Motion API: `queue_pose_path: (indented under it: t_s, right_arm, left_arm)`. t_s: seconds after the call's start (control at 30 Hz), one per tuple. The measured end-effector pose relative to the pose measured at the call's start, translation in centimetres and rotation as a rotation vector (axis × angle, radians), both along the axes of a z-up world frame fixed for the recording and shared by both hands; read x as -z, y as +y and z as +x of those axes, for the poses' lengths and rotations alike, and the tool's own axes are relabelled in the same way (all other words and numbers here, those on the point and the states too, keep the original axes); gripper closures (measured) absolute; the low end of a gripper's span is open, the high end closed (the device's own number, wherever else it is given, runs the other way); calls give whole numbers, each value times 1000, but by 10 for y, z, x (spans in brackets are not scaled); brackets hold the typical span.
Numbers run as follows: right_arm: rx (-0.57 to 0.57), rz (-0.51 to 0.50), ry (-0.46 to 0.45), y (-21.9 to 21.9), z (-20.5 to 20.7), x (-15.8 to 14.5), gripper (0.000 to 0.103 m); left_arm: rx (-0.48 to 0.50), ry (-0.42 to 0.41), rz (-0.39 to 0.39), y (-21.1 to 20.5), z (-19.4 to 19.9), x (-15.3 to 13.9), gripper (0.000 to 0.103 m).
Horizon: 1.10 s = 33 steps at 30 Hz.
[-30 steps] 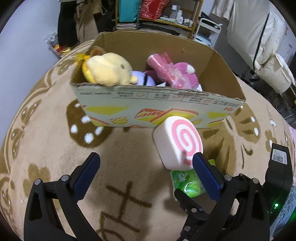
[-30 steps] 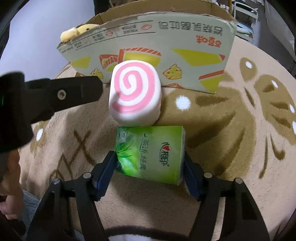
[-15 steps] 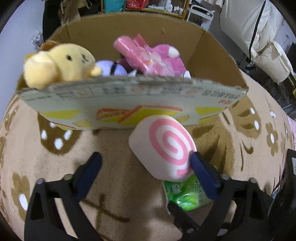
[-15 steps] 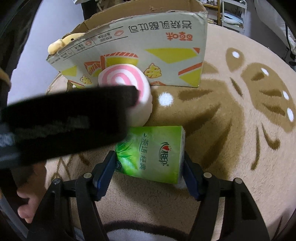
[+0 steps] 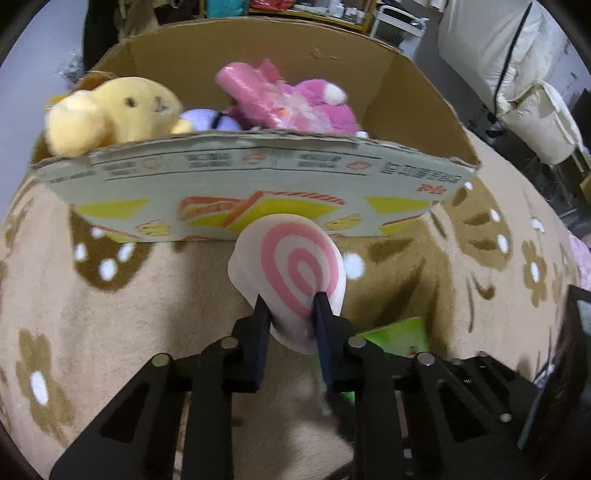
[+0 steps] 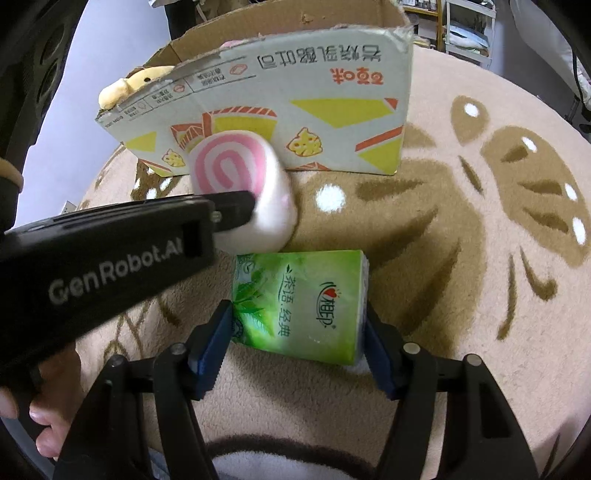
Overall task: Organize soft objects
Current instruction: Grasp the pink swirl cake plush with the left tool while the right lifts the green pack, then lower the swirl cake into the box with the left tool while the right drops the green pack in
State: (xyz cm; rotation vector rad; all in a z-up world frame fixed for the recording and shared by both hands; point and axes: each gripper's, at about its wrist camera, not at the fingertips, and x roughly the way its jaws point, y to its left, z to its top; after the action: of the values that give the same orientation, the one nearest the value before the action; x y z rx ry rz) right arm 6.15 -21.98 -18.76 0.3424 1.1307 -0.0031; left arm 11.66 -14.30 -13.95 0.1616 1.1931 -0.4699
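Observation:
A white cushion with a pink swirl [image 5: 295,258] lies on the carpet against the front wall of the cardboard box [image 5: 258,166]. My left gripper [image 5: 291,306] is shut on its near end and squeezes it. In the right wrist view the same cushion [image 6: 229,166] has the left gripper's black finger [image 6: 232,210] pressed into it. Just in front lies a green tissue pack [image 6: 299,302], and my right gripper [image 6: 295,339] has a blue pad against each of its sides. A yellow plush [image 5: 110,114] and a pink plush [image 5: 288,103] sit inside the box.
The floor is a beige carpet [image 5: 110,332] with brown flower shapes. A person's hand [image 6: 44,417] holds the left gripper at the lower left. Shelves [image 5: 332,11] and a white cover [image 5: 517,92] stand beyond the box.
The left gripper moved in toward the box and its jaws went from wide open to shut on the swirl cushion. The right gripper kept its place around the tissue pack.

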Motion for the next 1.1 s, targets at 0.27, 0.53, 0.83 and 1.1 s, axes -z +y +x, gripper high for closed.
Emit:
queue_pose_path:
  t_s: [0.27,0.53,0.83,1.1]
  right_arm:
    - [76,6,-70,-18,-15,-23,33]
    - [94,-11,-199,-25,-25,-57,34]
    - [111,-35,-399,-27,-29,-107,34]
    - [132,-51,-498,-35,-15,-136,34]
  left_arm:
    - [-53,-71,48,26,-9,-15,82]
    - [-108,-192,51,50,-23,-49,82]
    - [-140,-333,44,66,-35,-88,83]
    - [-93,-489,-2,55,-42,-115,83]
